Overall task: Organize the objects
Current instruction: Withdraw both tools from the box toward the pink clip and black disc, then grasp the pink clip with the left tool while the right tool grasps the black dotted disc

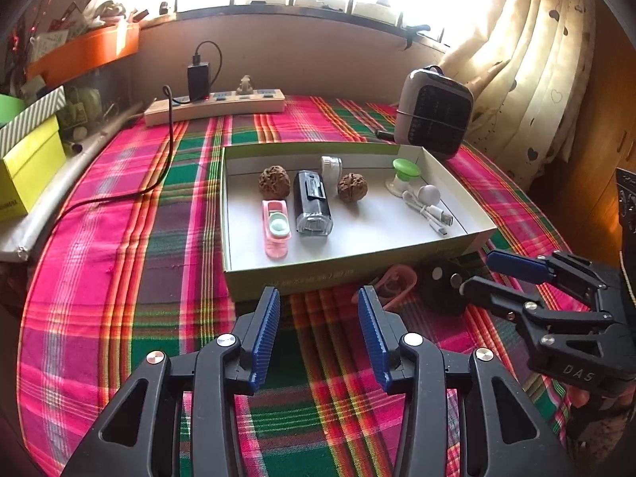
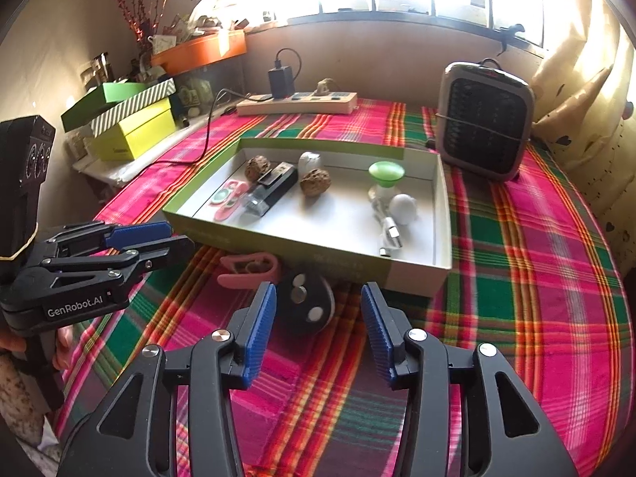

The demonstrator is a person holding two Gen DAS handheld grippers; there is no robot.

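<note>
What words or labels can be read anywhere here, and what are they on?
"GenRobot.AI": on the side of the left gripper, in the right wrist view.
"D A S": on the body of the right gripper, in the left wrist view.
Print on the front wall of the tray: too faint to read.
Print on the yellow box: too blurred to read.
Nothing else legible.

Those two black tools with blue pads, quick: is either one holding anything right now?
Left tool: open, holding nothing.
Right tool: open, holding nothing.
</note>
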